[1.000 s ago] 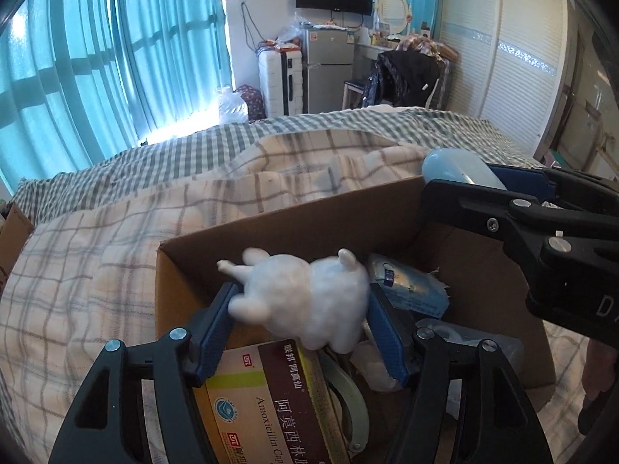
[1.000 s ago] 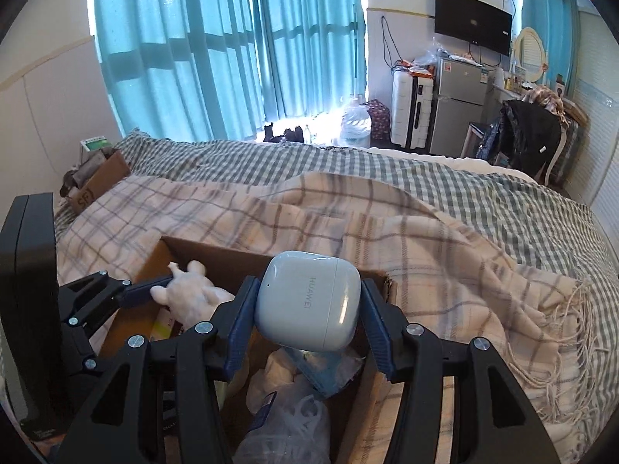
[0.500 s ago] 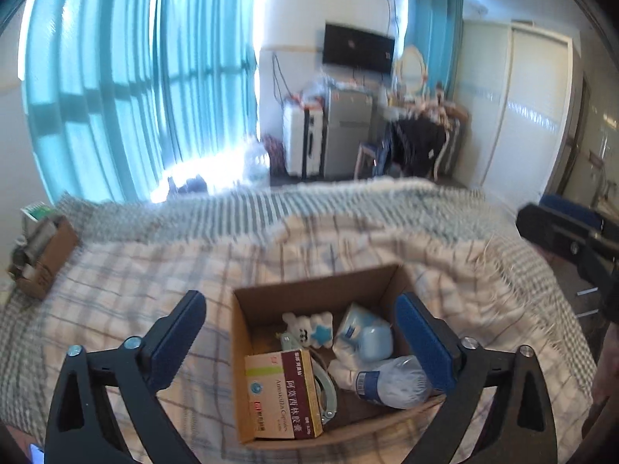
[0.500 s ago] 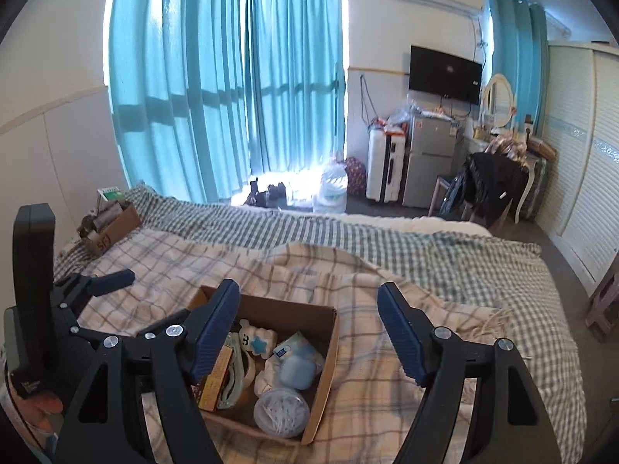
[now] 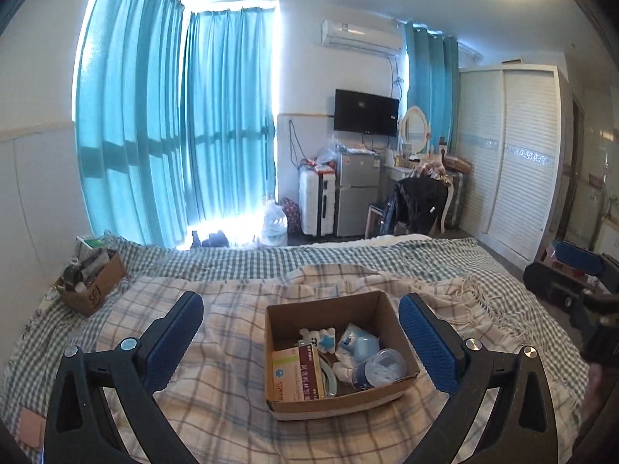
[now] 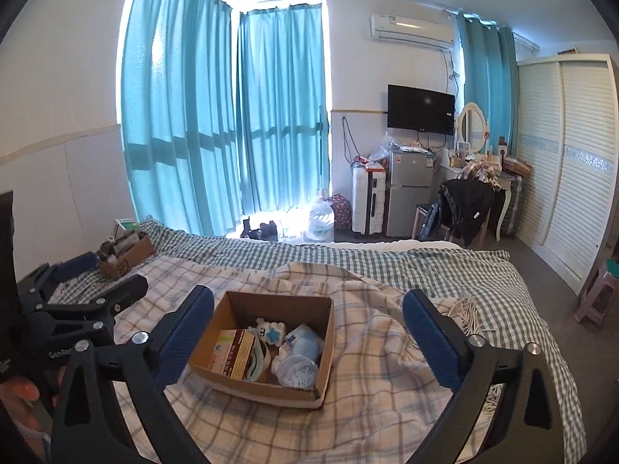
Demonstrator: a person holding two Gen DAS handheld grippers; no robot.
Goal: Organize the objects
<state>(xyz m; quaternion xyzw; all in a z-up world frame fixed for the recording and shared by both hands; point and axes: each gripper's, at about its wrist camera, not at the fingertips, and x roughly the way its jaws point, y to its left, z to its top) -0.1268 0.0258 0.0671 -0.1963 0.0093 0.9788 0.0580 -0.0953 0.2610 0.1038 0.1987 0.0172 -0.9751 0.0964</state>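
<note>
An open cardboard box [image 5: 325, 309] [image 6: 271, 303] sits on the plaid blanket on the bed. Inside lie a white plush toy with a blue star [image 5: 318, 338] [image 6: 269, 331], a medicine carton [image 5: 296, 373] [image 6: 231, 357], a pale blue earbud case [image 5: 365, 346] [image 6: 305, 344] and a clear plastic jar [image 5: 381, 367] [image 6: 296, 371]. My left gripper [image 5: 301, 336] is open and empty, held back from and above the box. My right gripper [image 6: 307, 332] is open and empty, also raised back from the box. The left gripper shows at the left of the right wrist view [image 6: 89, 297].
A second small cardboard box [image 5: 91, 282] [image 6: 125, 253] with items stands at the bed's far left. Beyond the bed are a fridge [image 5: 356, 193], a suitcase, a chair with a black jacket [image 5: 418, 203], a wardrobe [image 5: 514, 154] and teal curtains.
One second ago the left gripper held the plush toy and the right held the earbud case over the box. Both now lie in the box, and both grippers have opened and pulled up and back.
</note>
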